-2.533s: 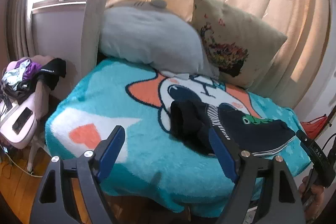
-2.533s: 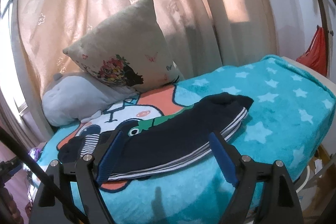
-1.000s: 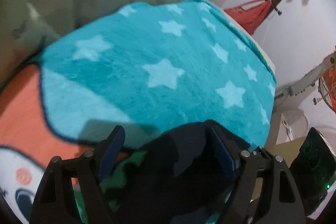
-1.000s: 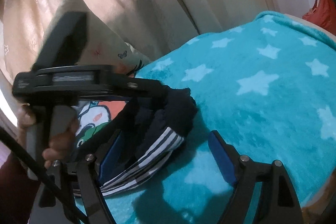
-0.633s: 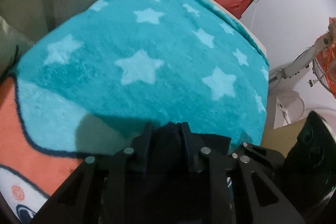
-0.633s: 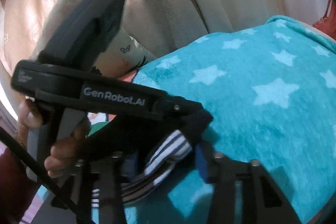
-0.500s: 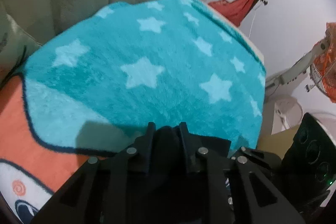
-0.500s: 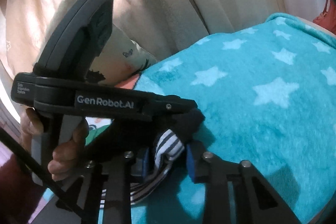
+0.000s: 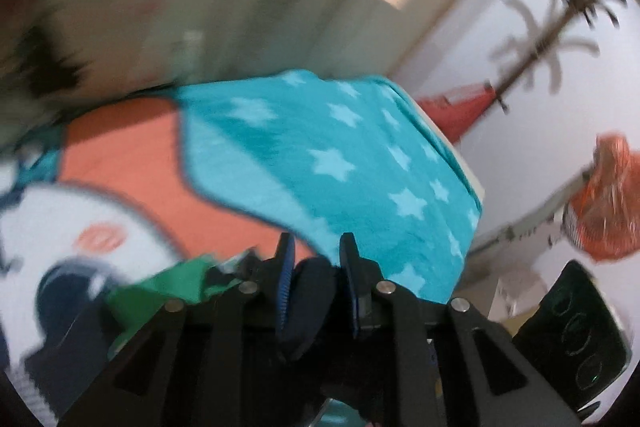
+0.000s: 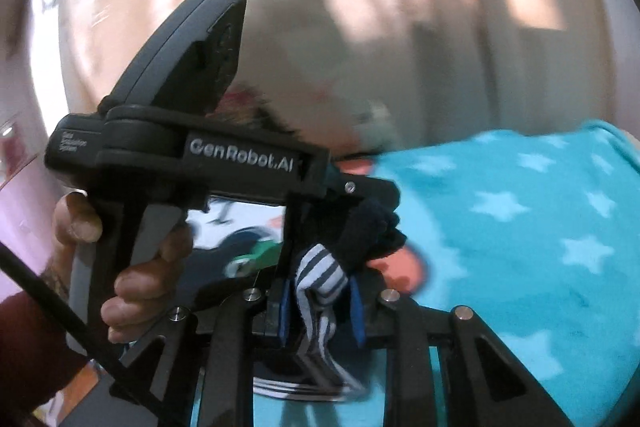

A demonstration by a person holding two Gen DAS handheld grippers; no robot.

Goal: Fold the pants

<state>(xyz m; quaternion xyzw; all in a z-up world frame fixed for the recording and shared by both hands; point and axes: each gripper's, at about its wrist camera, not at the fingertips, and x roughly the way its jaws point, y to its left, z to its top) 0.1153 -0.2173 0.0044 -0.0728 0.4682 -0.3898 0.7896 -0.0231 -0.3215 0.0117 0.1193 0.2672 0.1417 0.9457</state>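
Note:
The dark navy pants [image 9: 308,291] with striped trim [image 10: 320,275] and a green patch [image 9: 176,279] are pinched at one end by both grippers. My left gripper [image 9: 316,259] is shut on a dark fold of the pants, lifted above the teal star blanket [image 9: 360,163]. My right gripper [image 10: 318,291] is shut on the striped edge just beside it. The left gripper's body [image 10: 192,155] and the hand holding it fill the left of the right wrist view. Both views are blurred.
The bed carries a teal, orange and white cartoon blanket [image 10: 540,227]. A pillow [image 10: 304,27] leans on the curtain behind. A red bag [image 9: 456,107], a coat stand [image 9: 560,7] and an orange fan [image 9: 612,199] stand past the bed's right edge.
Both grippers closed on the pants' end and have lifted it, swinging it back toward the cartoon part of the blanket. The views have tilted up and blurred.

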